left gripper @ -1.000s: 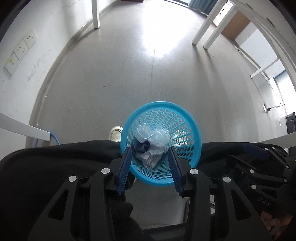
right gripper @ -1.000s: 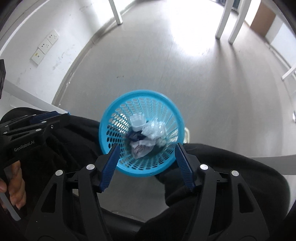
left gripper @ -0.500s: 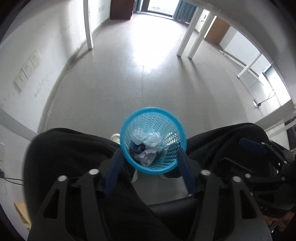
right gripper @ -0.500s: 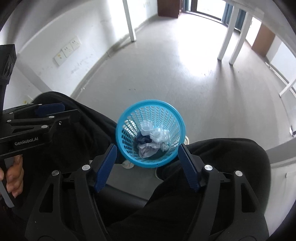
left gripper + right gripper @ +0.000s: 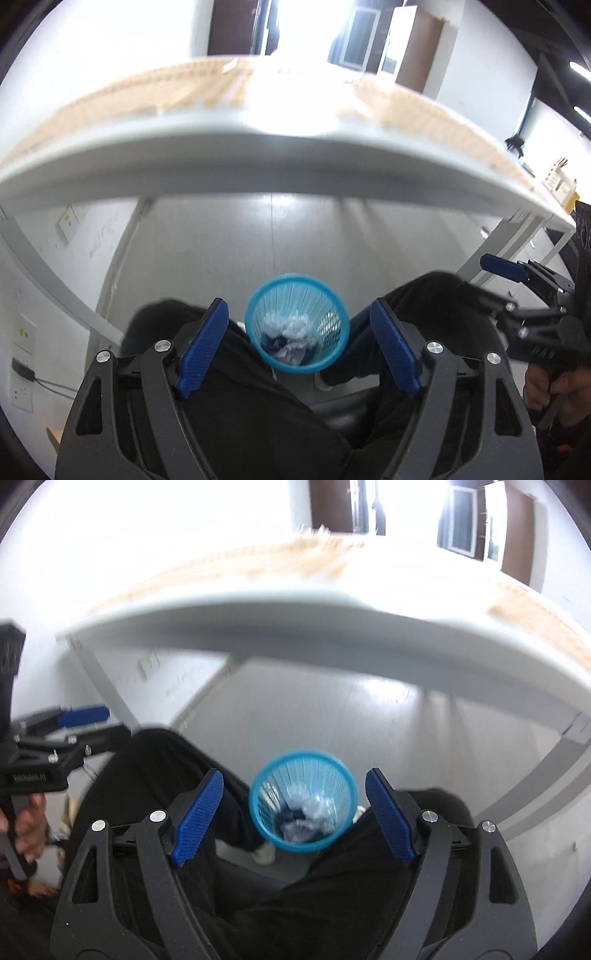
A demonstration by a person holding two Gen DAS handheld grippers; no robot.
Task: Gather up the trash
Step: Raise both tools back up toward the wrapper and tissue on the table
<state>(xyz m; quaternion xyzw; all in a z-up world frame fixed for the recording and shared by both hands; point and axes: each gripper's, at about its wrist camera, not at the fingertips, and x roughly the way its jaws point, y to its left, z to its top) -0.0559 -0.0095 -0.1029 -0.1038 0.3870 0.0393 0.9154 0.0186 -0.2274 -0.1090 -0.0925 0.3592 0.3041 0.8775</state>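
A light blue mesh waste basket (image 5: pixel 325 295) stands on the grey floor between the person's black-trousered legs, also in the right wrist view (image 5: pixel 273 779). It holds crumpled white and clear trash (image 5: pixel 291 328) (image 5: pixel 306 812) with a dark scrap. My left gripper (image 5: pixel 299 345) is open and empty, well above the basket. My right gripper (image 5: pixel 293 818) is open and empty, also high above it. Each gripper shows at the edge of the other's view.
A white-edged table with a wooden top (image 5: pixel 258 162) (image 5: pixel 295 624) spans both views above the basket, blurred. Its white legs (image 5: pixel 532 779) slant down at the sides. Wall sockets (image 5: pixel 68 221) sit on the left wall. A dark seat edge lies below.
Both grippers have risen away from the basket and tilted up. The basket looks smaller and the table edge has come into view. Both stay open.
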